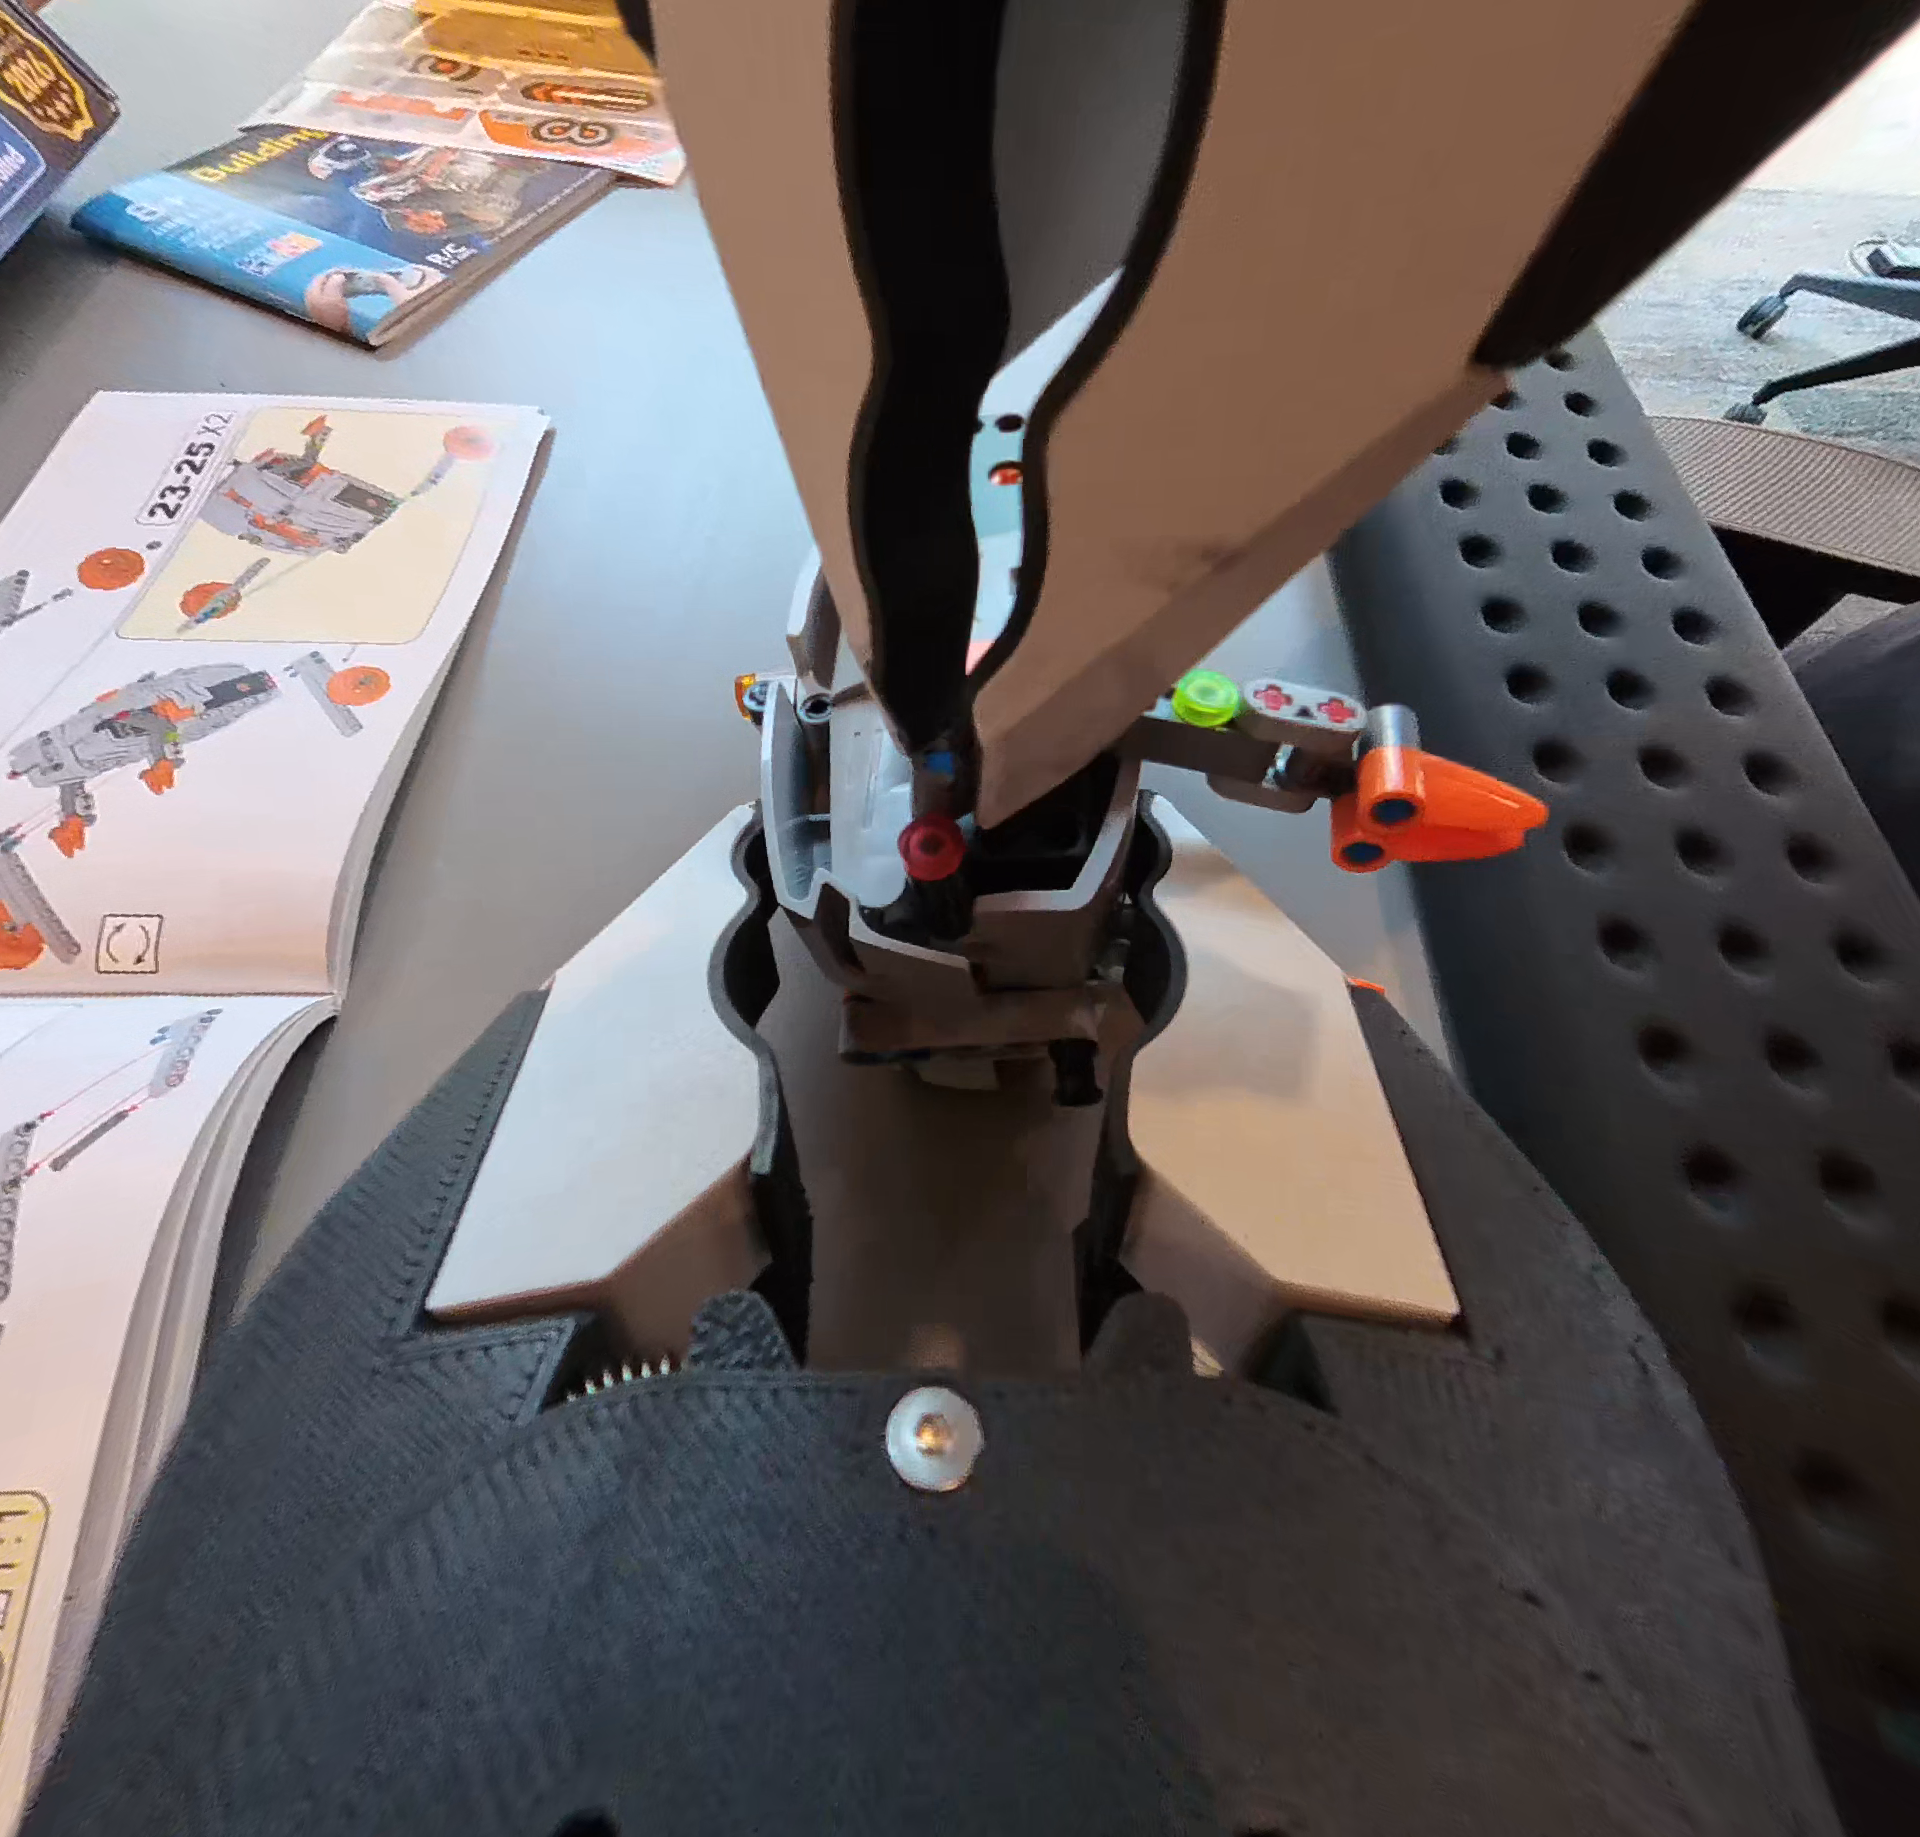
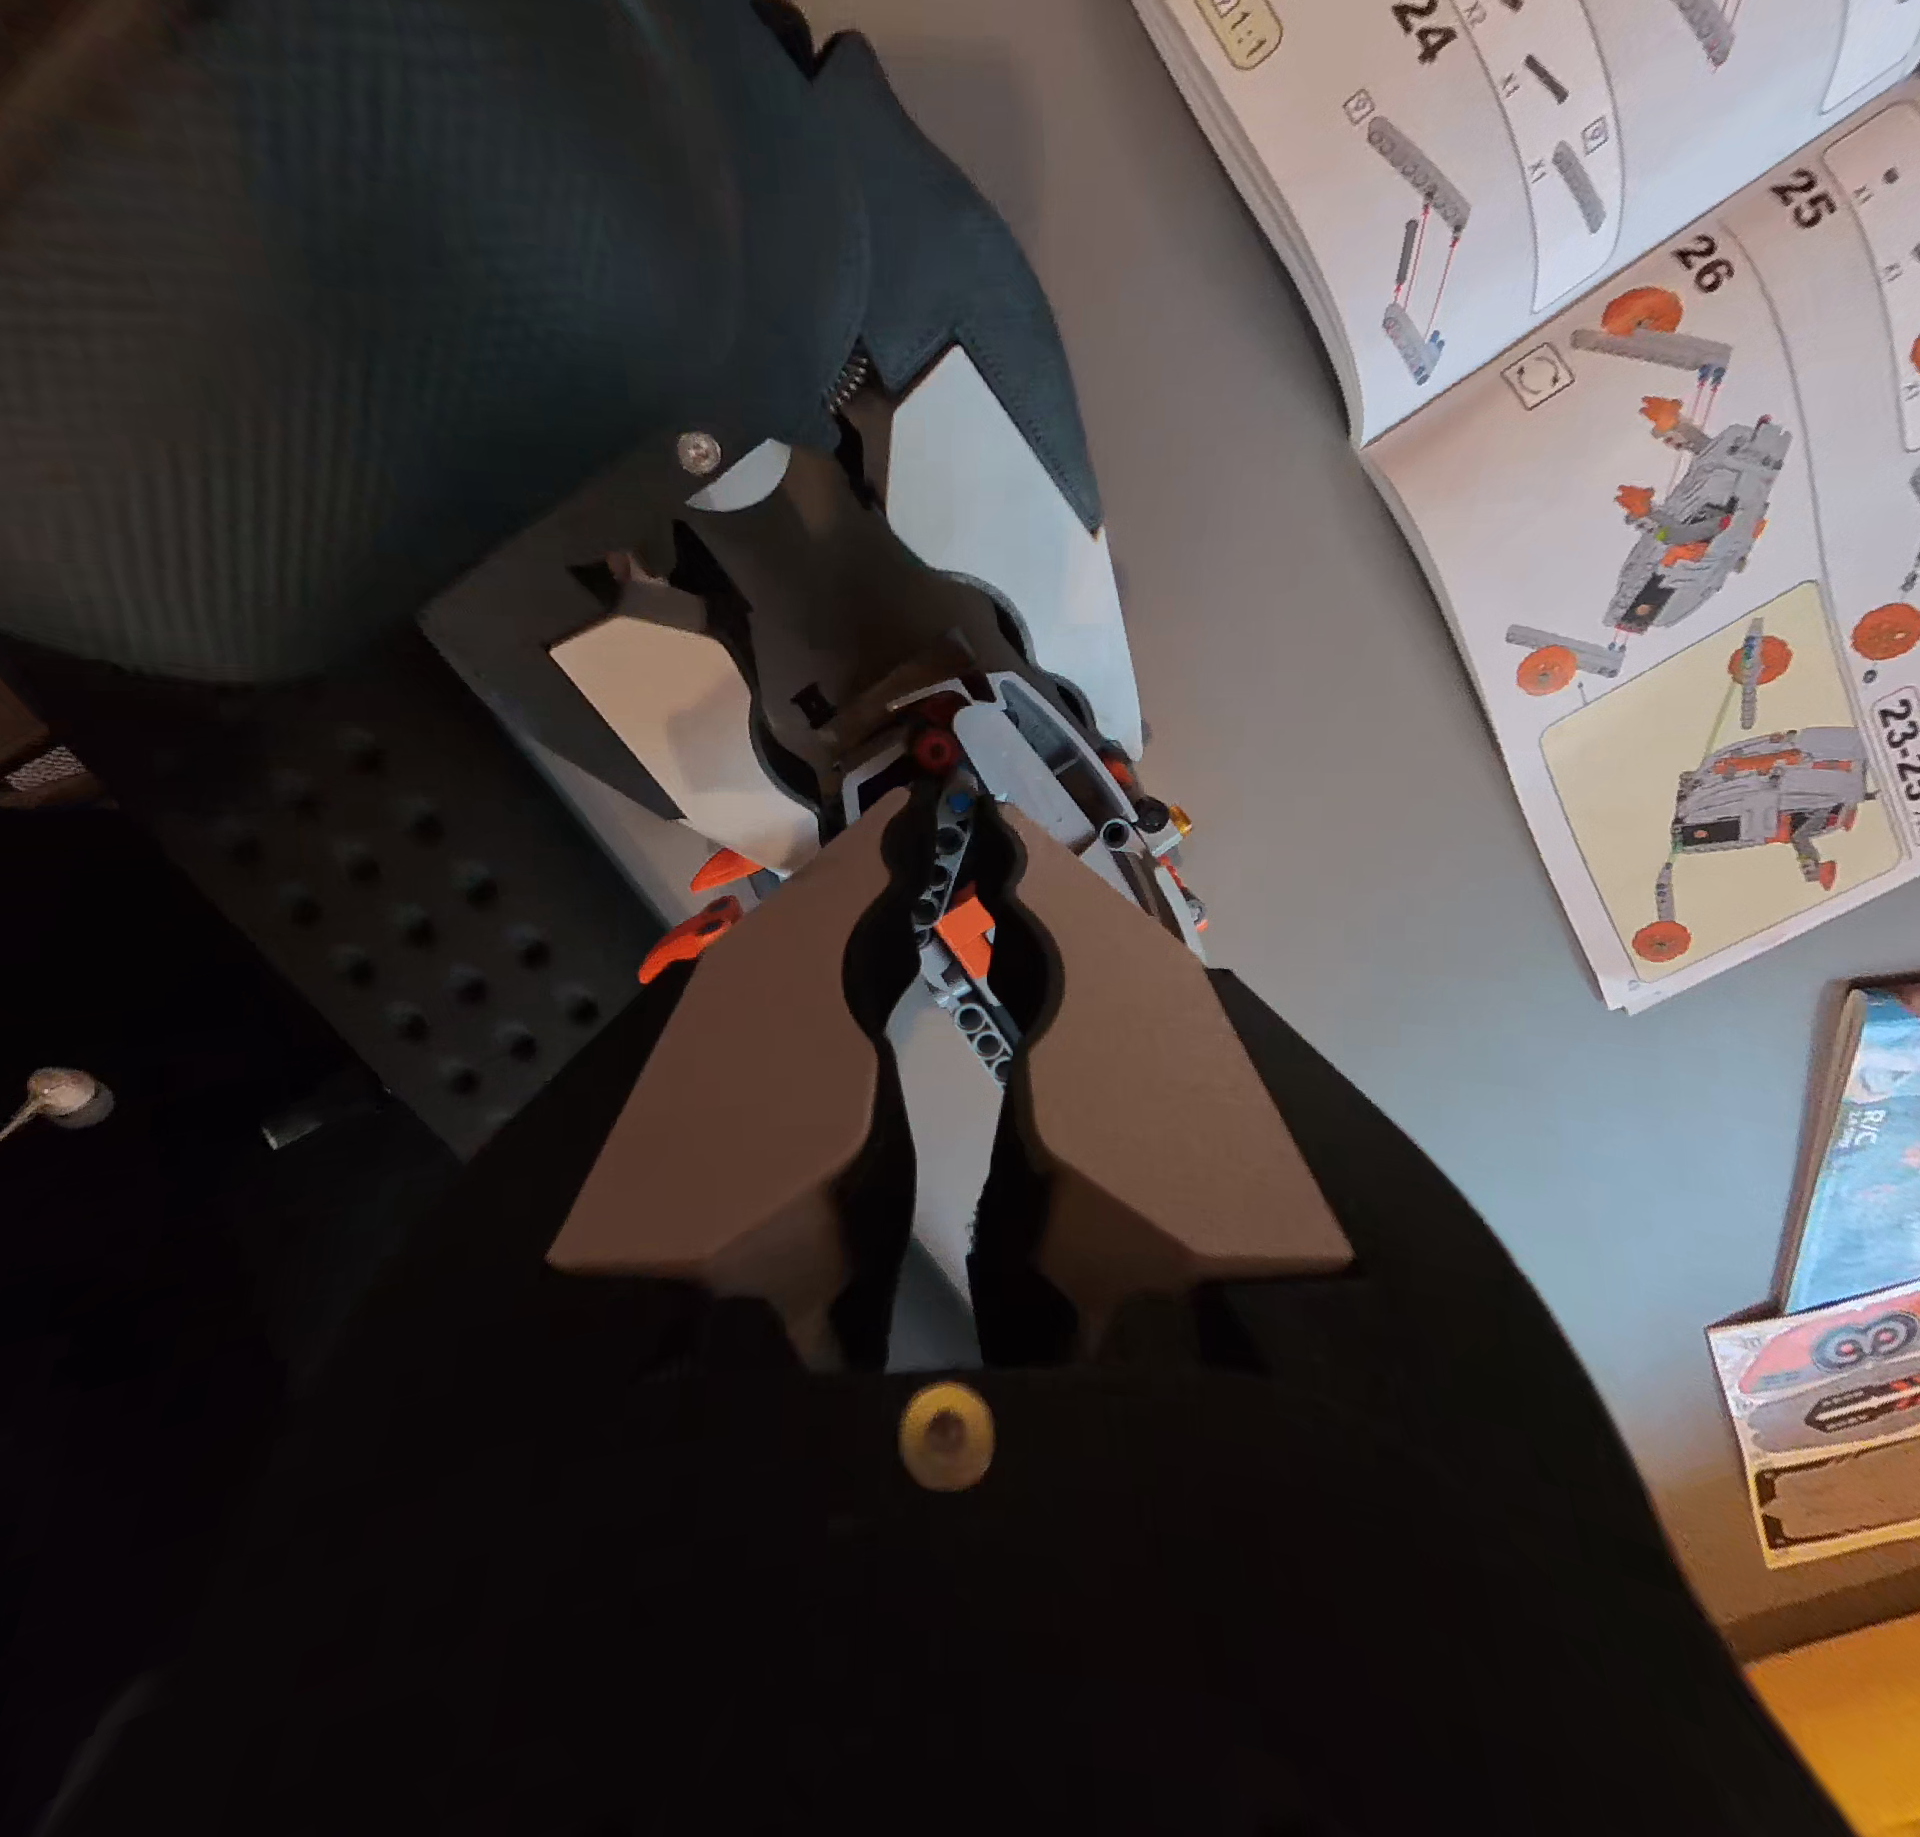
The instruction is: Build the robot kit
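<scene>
Grey-and-orange brick model [image 1: 966, 914], item one: clamped in my left claw [image 1: 951, 956] above the surface [image 1: 623, 385], right of the open instruction booklet [image 1: 208, 644]; my right claw [image 2: 951, 821] pinches its upper beam; I'd hold both grips steady.

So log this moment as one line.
left gripper: shut on brick model | right gripper: shut on model's grey beam | instruction booklet open beside

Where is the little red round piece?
In the left wrist view the red round piece sits mid-frame on the grey brick model, just below the right hand-held gripper.
</scene>
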`<state>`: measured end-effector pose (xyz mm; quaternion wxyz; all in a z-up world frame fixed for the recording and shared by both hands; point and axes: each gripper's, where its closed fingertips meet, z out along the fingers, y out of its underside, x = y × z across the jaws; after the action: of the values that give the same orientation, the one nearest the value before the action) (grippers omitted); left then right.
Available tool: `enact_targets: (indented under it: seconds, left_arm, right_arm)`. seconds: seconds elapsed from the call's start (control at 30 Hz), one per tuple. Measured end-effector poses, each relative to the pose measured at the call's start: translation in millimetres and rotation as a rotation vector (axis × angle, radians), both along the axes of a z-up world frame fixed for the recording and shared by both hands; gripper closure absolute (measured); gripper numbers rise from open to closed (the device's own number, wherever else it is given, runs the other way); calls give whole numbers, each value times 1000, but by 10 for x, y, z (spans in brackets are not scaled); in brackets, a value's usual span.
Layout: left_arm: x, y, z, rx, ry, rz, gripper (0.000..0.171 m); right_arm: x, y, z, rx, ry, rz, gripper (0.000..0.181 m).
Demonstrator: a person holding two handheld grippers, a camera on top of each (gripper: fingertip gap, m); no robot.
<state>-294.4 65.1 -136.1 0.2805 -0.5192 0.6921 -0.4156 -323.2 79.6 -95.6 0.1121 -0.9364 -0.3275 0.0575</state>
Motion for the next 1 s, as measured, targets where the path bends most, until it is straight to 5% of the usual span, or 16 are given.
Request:
enact_targets:
  seconds: [0.3,0.6,1.0]
  left_arm:
    - [10,7,-4,24,-3,17,106]
    - [11,0,-5,22,-3,19,105]
    - [10,-4,-6,28,-5,18,105]
  right_arm:
    - [-5,19,-2,-26,67,-48,175]
    - [-23,30,31,323,303,-107,174]
    - [-35,27,46,469,283,-102,175]
